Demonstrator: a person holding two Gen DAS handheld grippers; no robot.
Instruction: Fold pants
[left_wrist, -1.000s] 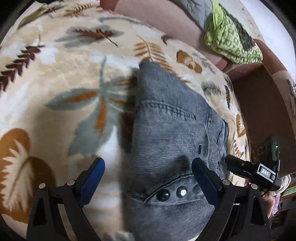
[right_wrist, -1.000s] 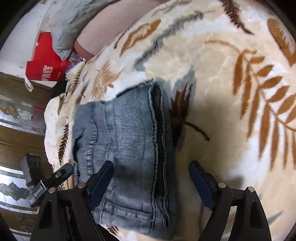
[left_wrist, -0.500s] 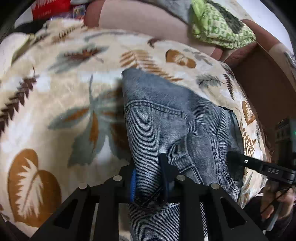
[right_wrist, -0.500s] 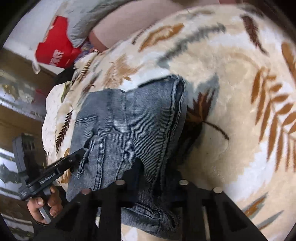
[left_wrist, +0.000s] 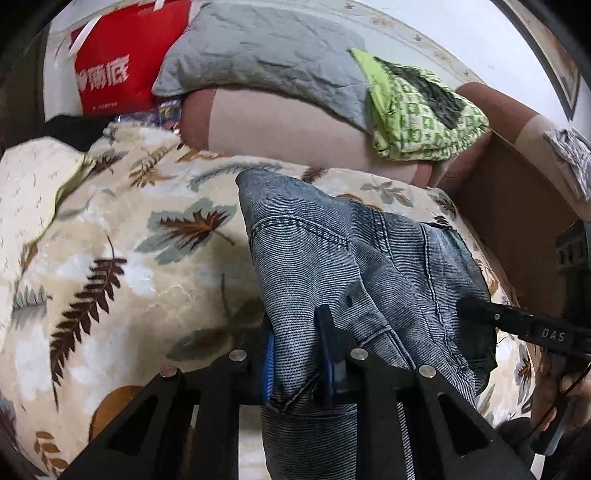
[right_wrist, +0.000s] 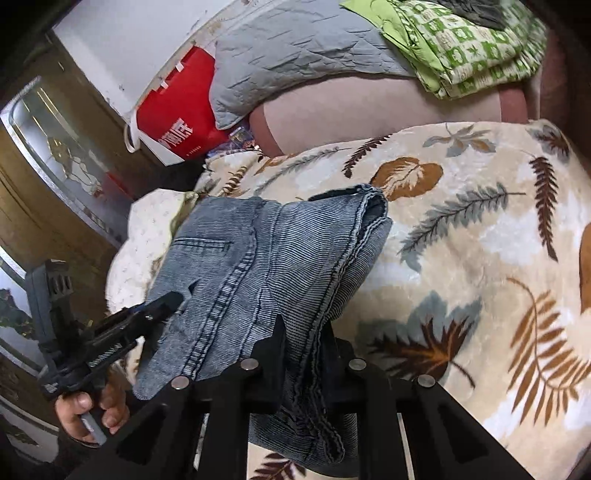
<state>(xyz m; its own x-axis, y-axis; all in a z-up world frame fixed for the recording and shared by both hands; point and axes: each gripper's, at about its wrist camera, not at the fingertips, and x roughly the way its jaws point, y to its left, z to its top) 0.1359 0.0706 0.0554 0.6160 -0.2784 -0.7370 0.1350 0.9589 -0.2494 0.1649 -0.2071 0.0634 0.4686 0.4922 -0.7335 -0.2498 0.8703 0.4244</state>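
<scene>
Gripping one near edge of the folded pants (left_wrist: 332, 266), the left gripper (left_wrist: 297, 354) has its jaws clamped on a bunch of grey-blue denim, the blue pad on the left finger pressed against the cloth. In the right wrist view, the right gripper (right_wrist: 303, 354) is clamped on the opposite near edge of the same pants (right_wrist: 266, 266), where several stitched layers pass between its black fingers; its jaws are closing a little further on that cloth. The denim slopes from both grips down toward its far end, which rests on the leaf-patterned blanket (left_wrist: 110, 258) (cream, with brown and grey-blue fronds). A pocket seam and a line of topstitching show on the upper face of the cloth. Each camera catches the other tool at its frame edge, and in the right wrist view a hand (right_wrist: 88, 406) is wrapped around the left tool's handle. Beyond the blanket lie a grey quilted pillow (left_wrist: 258, 51), a green checked cloth bundle (left_wrist: 417, 110) and a red bag (left_wrist: 114, 70) with white lettering.
</scene>
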